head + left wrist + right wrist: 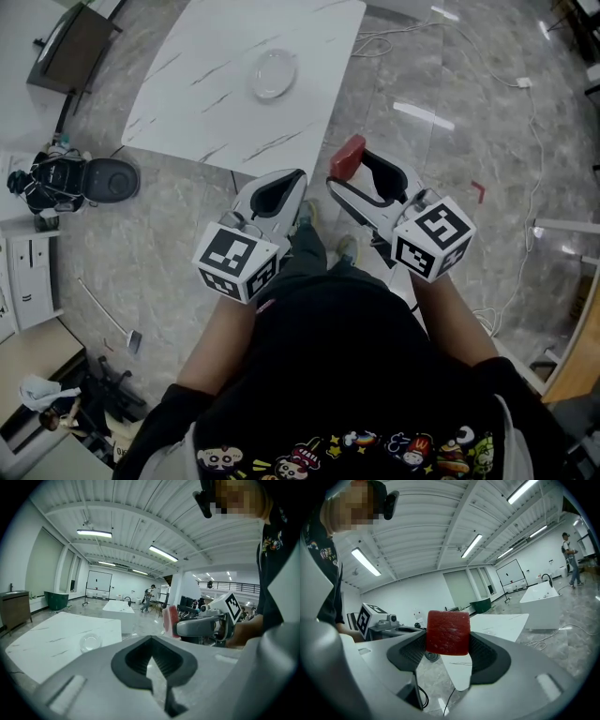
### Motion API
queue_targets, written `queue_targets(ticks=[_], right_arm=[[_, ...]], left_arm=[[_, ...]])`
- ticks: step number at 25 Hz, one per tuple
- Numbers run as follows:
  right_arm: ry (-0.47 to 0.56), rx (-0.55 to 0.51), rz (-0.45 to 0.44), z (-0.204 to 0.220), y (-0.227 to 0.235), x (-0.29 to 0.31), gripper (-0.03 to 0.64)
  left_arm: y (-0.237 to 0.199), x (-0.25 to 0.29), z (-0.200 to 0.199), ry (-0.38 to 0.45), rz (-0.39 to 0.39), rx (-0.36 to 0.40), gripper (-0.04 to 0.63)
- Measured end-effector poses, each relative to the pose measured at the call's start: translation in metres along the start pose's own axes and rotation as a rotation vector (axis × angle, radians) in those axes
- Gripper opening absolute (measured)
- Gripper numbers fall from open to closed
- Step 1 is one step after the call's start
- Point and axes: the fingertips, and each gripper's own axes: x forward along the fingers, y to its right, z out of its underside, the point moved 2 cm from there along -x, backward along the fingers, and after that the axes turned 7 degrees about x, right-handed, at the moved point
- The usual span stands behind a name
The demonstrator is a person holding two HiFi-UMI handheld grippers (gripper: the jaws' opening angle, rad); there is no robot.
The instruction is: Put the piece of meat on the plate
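Meat (447,633) face-on in right gripper view only

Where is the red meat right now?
In the head view, the piece of meat is pinched in the right tool, held up over the floor just short of the white table with the plate.
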Motion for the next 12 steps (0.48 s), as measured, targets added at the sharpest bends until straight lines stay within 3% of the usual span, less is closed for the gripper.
queue_targets(ticks=[12], right_arm=[[-0.102, 0.030, 0.080, -0.009, 0.040, 0.117, 0.308]], left_arm=[[-0.120, 0.031, 0.013, -0.021, 0.063, -0.065, 0.002]])
